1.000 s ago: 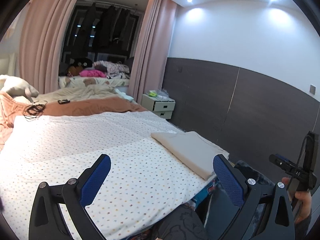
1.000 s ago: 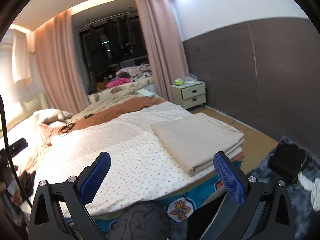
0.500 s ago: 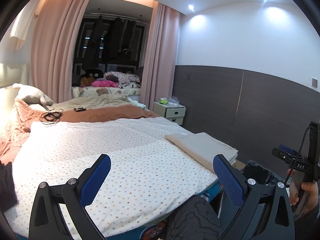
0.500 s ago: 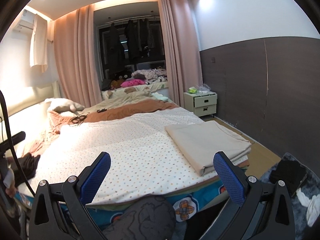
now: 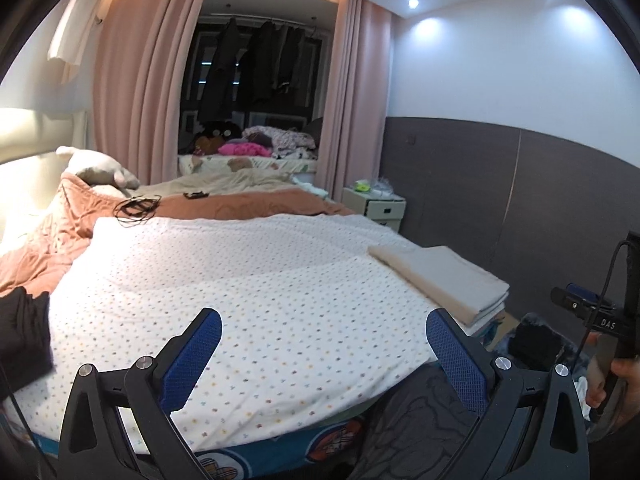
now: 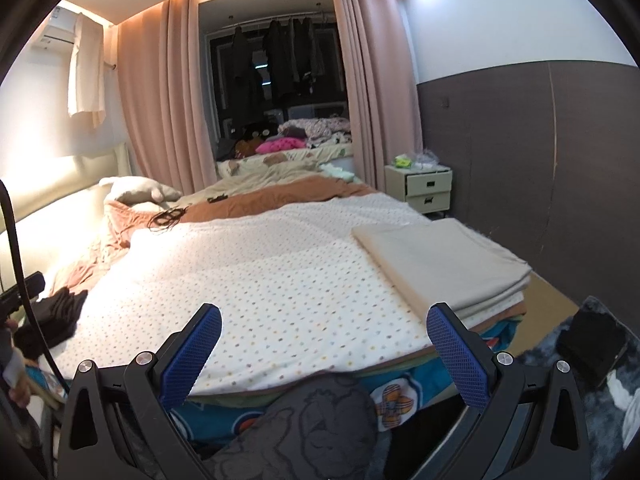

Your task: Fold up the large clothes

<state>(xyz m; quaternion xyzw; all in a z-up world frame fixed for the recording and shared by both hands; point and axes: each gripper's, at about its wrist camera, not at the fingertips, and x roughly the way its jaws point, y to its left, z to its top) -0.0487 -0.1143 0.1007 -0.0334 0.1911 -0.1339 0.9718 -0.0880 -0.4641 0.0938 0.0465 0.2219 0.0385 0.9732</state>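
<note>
Both my views have swung left since a second ago, bringing a dark crumpled garment [image 5: 22, 330] [image 6: 52, 320], possibly trousers, into sight at the dotted white bedspread's [image 5: 248, 280] left edge. My left gripper [image 5: 323, 354] and right gripper [image 6: 323, 354] hang empty, fingers apart. The folded beige sheet [image 6: 436, 258] lies at the right edge.

The bed [image 6: 280, 280] wore a dotted white sheet [image 5: 248, 280]. On its right edge lay a folded beige cloth [image 6: 436, 256], and a dark garment [image 6: 56, 316] sat crumpled at its left edge.
</note>
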